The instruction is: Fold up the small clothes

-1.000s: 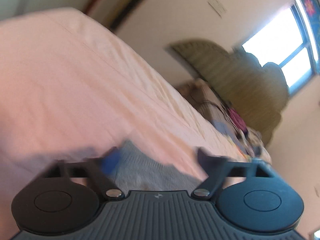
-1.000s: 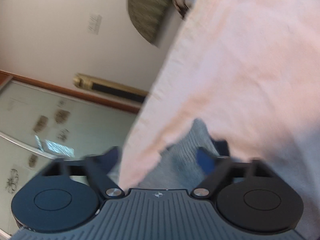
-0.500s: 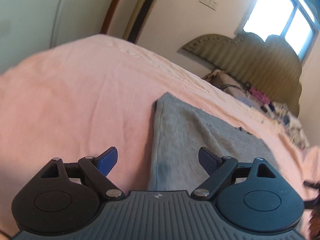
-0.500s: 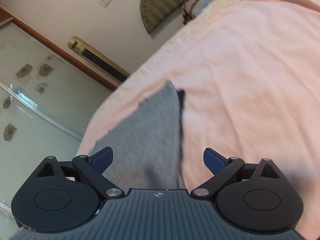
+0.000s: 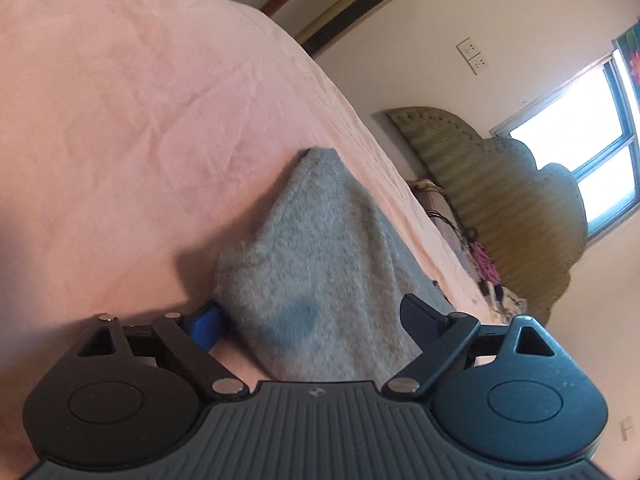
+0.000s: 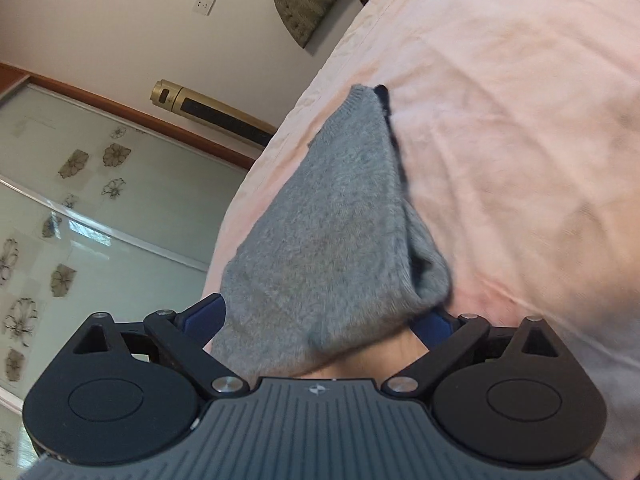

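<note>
Both claws wide open, nothing pinched. Left gripper (image 5: 310,320) has its blue pads on either side of the grey knit garment (image 5: 316,264), cloth between them but no squeeze I can see. Right gripper (image 6: 320,316) is the same: jaws spread, near end of the garment (image 6: 340,216) bulging into the gap, one pad half hidden behind the fabric.

What changed: half a second back the garment sat further ahead of both claws, flat on the pink bedsheet (image 5: 120,120). Now I've closed in low on it from both sides, and its near edges are right at the fingertips. It lies on the sheet near the bed's edge, with a dark edge showing along its side in the right view.

My read: approach is done, grab isn't. Next is closing on both edges together. Risk is pinching the sheet along with the knit.
</note>
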Action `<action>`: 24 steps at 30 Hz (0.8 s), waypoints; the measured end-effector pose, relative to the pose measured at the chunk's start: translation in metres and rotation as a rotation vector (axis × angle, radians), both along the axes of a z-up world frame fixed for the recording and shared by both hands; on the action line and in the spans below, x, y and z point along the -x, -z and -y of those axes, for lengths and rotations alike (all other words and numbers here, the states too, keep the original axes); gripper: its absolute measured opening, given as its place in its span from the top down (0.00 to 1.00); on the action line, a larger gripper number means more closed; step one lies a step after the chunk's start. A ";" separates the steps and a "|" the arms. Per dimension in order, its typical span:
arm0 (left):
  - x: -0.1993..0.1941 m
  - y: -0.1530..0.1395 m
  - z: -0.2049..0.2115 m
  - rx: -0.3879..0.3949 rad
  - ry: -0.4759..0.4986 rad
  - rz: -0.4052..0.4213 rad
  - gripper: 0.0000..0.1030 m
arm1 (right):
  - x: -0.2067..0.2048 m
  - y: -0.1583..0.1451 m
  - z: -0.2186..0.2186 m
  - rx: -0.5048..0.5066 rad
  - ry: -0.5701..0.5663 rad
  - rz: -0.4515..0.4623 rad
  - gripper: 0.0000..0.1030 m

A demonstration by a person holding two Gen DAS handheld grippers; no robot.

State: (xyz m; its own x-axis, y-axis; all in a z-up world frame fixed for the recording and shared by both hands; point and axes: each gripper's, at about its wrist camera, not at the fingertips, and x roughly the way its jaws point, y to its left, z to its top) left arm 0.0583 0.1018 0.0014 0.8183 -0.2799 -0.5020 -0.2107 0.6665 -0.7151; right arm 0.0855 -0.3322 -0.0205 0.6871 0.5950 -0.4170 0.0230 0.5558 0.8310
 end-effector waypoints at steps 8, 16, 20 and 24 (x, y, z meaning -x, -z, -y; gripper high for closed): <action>-0.010 0.013 0.002 -0.086 -0.014 -0.098 0.95 | -0.014 0.013 0.001 0.000 0.055 -0.035 0.68; 0.008 -0.021 -0.007 -0.077 0.016 -0.029 0.96 | -0.007 0.008 0.008 -0.045 0.059 0.037 0.89; 0.030 -0.042 -0.014 -0.046 0.035 0.011 0.96 | -0.001 -0.020 0.009 -0.019 0.015 0.096 0.89; 0.069 -0.055 -0.023 -0.012 0.080 0.028 0.96 | 0.025 -0.038 0.011 -0.024 -0.048 0.130 0.89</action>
